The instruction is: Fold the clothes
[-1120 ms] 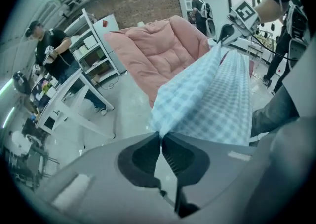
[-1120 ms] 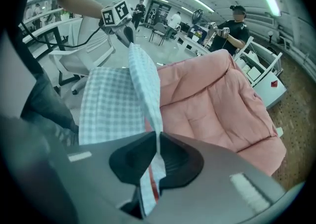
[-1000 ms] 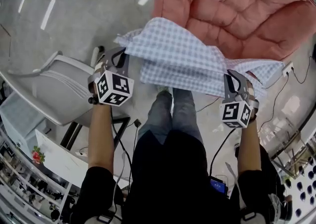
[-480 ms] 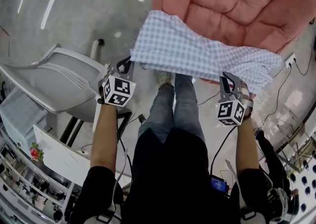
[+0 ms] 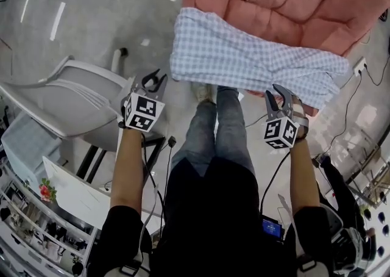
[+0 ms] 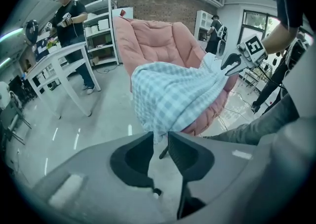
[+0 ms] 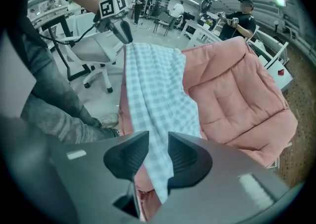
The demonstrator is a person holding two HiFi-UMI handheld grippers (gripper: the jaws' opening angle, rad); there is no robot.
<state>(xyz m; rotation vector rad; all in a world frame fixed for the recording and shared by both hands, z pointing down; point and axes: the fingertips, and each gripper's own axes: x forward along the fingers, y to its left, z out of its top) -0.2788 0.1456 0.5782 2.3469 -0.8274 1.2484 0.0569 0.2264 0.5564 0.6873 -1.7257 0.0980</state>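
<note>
A blue-and-white checked cloth [image 5: 256, 62] lies folded in a long band across the front of a pink cushioned chair [image 5: 286, 1]. My left gripper [image 5: 155, 78] sits just off the cloth's left end. Its jaws are opening, and in the left gripper view the cloth's corner [image 6: 157, 131] hangs at the gap, free of the pads. My right gripper [image 5: 277, 94] is at the cloth's right end, jaws also opening. In the right gripper view the cloth [image 7: 153, 94] runs loosely through the gap between the parted jaws.
A grey office chair [image 5: 67, 105] stands close on the left. The person's legs [image 5: 213, 129] are below the cloth. Cables [image 5: 356, 86] trail on the floor at right. A white table [image 6: 59, 65] and other people stand further off.
The cloth has gone from hanging between the grippers to lying across the pink chair. Both grippers' jaws have parted and let go of its ends.
</note>
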